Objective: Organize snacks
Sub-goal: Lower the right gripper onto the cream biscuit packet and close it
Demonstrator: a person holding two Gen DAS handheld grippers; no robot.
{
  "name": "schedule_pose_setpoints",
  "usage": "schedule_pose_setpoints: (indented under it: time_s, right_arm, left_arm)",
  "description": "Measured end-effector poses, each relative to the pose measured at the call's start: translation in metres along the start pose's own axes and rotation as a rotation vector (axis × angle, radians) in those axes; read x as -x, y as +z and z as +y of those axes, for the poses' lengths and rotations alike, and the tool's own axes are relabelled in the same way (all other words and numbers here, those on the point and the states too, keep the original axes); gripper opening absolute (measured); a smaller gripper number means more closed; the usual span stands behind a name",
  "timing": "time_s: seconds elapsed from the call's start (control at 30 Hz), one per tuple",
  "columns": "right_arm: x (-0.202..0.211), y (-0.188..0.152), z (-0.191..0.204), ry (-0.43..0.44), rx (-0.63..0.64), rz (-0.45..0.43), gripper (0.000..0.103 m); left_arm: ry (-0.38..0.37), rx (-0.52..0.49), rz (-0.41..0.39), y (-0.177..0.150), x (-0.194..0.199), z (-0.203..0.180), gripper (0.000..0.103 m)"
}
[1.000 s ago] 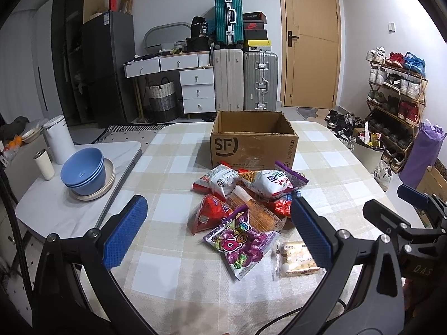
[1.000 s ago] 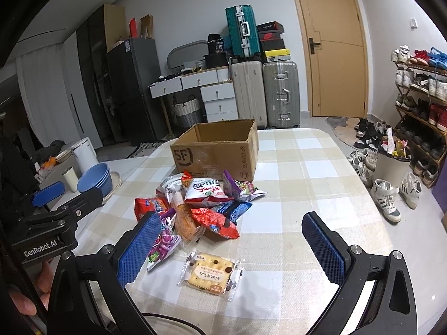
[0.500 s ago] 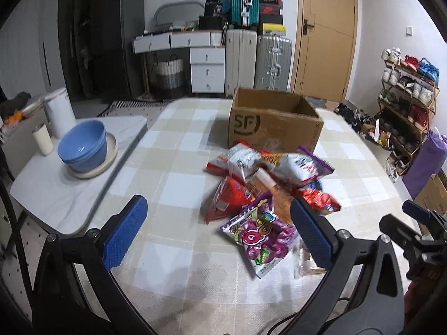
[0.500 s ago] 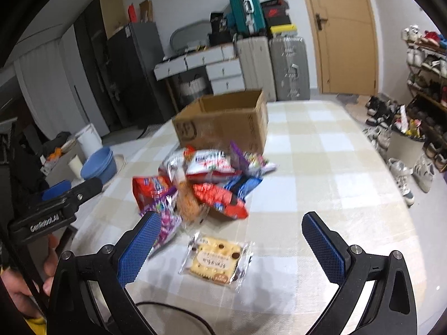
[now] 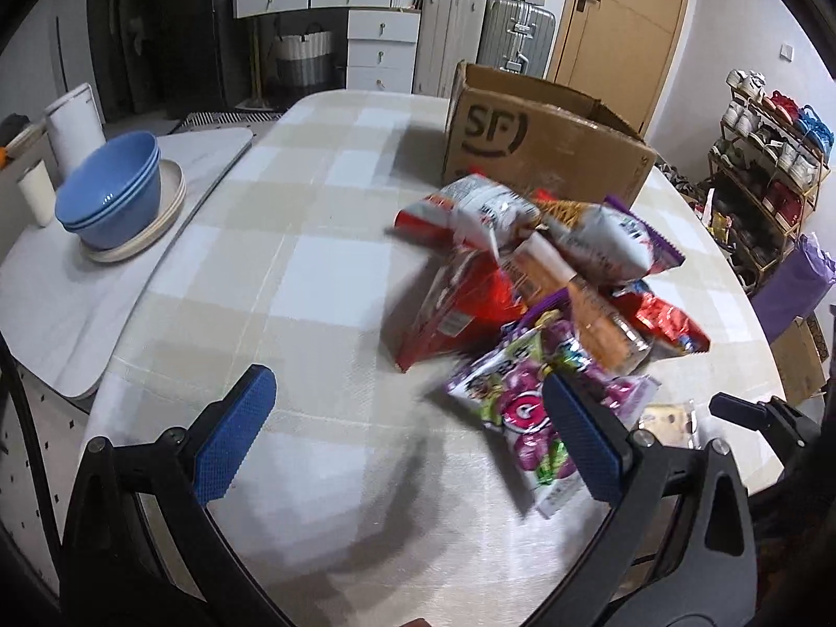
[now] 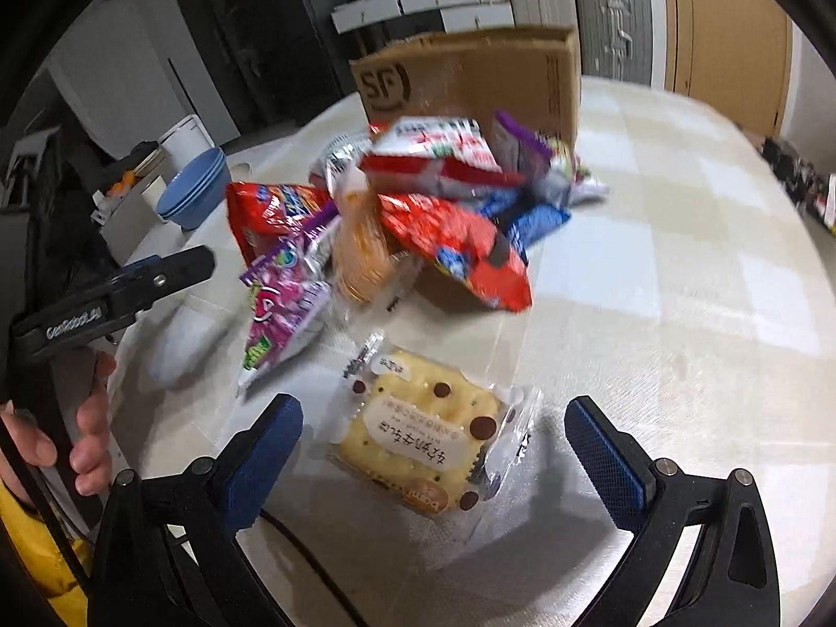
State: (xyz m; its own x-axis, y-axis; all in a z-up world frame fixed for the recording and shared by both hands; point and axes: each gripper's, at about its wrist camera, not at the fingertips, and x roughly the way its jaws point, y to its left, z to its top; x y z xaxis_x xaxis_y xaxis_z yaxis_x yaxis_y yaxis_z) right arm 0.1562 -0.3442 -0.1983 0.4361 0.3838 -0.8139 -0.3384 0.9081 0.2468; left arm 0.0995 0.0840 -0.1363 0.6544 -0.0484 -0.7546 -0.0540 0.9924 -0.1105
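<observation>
The cracker packet lies flat on my worktop, between the spread fingers of my right gripper, near the snack pile. Behind the pile stands the cardboard box. My left gripper gapes empty above bare cloth, left of the purple candy bag.

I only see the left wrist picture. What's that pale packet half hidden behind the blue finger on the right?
Observer: A cracker packet, square with dark dots. The right wrist view shows it whole.
Operator: Is anything holding it?
Observer: No. It lies flat on the table. The right gripper is open with a finger on either side, and neither touches it.
Operator: Any snack I'm missing?
Observer: A blue bag, tucked under the red one in the pile.
</observation>
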Motion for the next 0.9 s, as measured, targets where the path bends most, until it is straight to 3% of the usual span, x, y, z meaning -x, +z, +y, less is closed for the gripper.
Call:
schedule_pose_setpoints:
  time_s: [0.2,0.4,0.7,0.9]
  right_arm:
    - [-0.021,-0.001,0.004,-0.067,0.028,0.027,0.102]
    - [-0.040,-0.004,0.026,-0.140,0.099,0.014,0.101]
    - [-0.036,-0.007,0.037,-0.099,0.135,-0.010,0.073]
    - [-0.019,-0.001,0.013,-0.019,0.039,-0.037,0.057]
  left_arm:
    - [-0.069,0.008,0.079,-0.012,-0.019,0.011,0.102]
    - [-0.054,0.008,0.097,-0.011,-0.034,0.010,0.102]
    - [-0.014,0.021,0.102,-0.003,-0.035,0.015,0.102]
    - [-0.004,0.042,0.116,-0.001,-0.036,0.021,0.102]
